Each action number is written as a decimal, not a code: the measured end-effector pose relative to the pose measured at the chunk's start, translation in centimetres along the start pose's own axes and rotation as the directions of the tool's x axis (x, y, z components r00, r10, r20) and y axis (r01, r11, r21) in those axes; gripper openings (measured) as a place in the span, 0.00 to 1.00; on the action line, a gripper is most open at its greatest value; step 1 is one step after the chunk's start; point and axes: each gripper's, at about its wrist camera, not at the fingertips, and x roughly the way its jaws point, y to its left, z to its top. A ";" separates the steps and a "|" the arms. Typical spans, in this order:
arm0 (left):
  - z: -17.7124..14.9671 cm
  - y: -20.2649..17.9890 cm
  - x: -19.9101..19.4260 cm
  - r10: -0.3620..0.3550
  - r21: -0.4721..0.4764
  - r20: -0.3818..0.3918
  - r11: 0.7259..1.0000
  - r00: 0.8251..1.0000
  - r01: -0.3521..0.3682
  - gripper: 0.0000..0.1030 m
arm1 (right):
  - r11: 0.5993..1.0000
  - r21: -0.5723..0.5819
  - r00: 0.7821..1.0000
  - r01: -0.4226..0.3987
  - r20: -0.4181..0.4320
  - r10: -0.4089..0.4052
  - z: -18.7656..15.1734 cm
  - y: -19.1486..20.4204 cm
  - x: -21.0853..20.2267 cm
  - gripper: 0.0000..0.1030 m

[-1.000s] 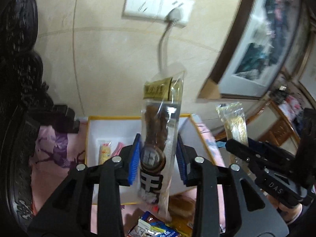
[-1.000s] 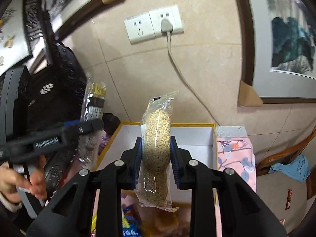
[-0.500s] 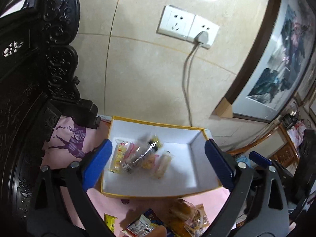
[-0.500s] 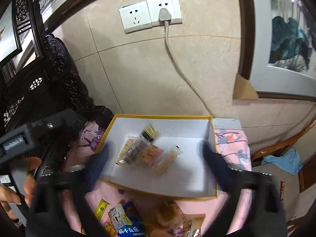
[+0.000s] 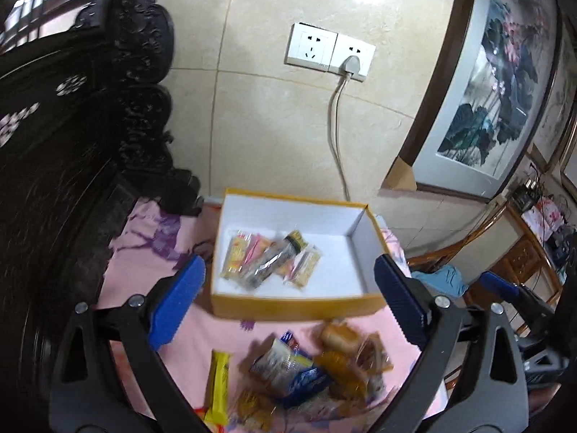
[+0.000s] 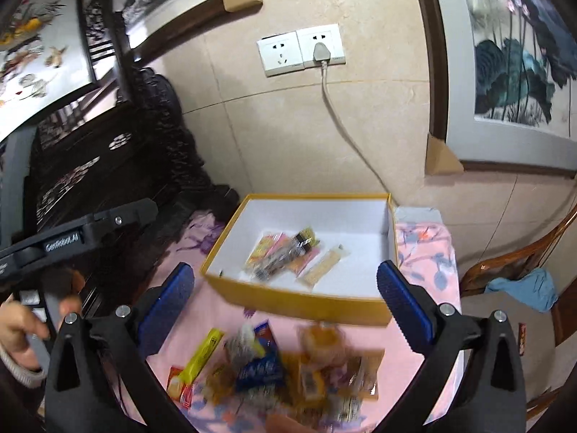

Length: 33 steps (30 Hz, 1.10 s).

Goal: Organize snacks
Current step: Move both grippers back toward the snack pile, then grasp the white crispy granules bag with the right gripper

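A yellow-edged white box (image 5: 288,305) (image 6: 306,305) stands on the pink cloth and holds several snack packets (image 5: 268,259) (image 6: 285,256), among them a dark jerky packet (image 5: 274,256) and a pale grain bar (image 6: 322,265). A loose pile of snacks (image 5: 303,371) (image 6: 274,364) lies in front of the box, with a yellow bar (image 5: 220,382) (image 6: 202,355) at its left. My left gripper (image 5: 288,310) is open wide and empty above the box's front edge. My right gripper (image 6: 285,306) is open wide and empty, also above the front edge.
A dark carved cabinet (image 5: 72,144) stands to the left. The tiled wall behind has sockets and a cord (image 5: 337,122). Framed paintings (image 5: 497,90) lean at the right. A wooden chair (image 6: 512,263) stands right of the table. The other gripper shows at each view's edge (image 6: 83,238).
A second ago each gripper was shut on a packet above the box: left on jerky, right on a grain bar. Both opened, the packets dropped into the box, and both grippers pulled back.
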 end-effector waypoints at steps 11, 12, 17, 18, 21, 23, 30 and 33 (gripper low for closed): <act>-15.2 3.6 -2.9 0.058 -0.023 -0.141 0.998 0.988 -0.062 0.95 | 0.982 -0.019 0.966 0.190 -0.173 -0.190 -18.0 -2.5 -0.5 0.99; -16.2 3.7 -3.2 0.068 -0.006 -0.150 0.998 0.986 -0.070 0.95 | 0.980 -0.011 0.959 0.199 -0.206 -0.197 -19.2 -2.7 -0.3 0.99; -19.6 4.3 -3.5 0.078 0.012 -0.242 0.997 0.967 -0.077 0.95 | 0.976 0.057 0.938 0.210 -0.294 -0.184 -22.7 -4.0 1.3 0.99; -19.9 4.5 -3.4 0.077 0.002 -0.254 0.997 0.964 -0.080 0.95 | 0.975 0.064 0.937 0.214 -0.294 -0.186 -22.9 -4.2 1.5 0.99; -20.1 4.7 -3.7 0.078 -0.020 -0.249 0.996 0.965 -0.086 0.95 | 0.971 0.046 0.933 0.235 -0.292 -0.212 -23.0 -4.2 2.8 0.99; -19.9 4.6 -3.9 0.080 -0.016 -0.238 0.996 0.968 -0.086 0.95 | 0.970 0.016 0.925 0.243 -0.305 -0.226 -23.0 -3.9 3.8 0.99; -19.4 4.9 -3.6 0.108 -0.022 -0.236 0.993 0.966 -0.117 0.95 | 0.967 -0.103 0.886 0.233 -0.388 -0.255 -23.8 -3.3 8.0 0.99; -19.2 5.5 -3.2 0.123 -0.043 -0.241 0.990 0.963 -0.137 0.95 | 0.951 -0.149 0.848 0.272 -0.430 -0.310 -24.7 -3.6 9.4 0.99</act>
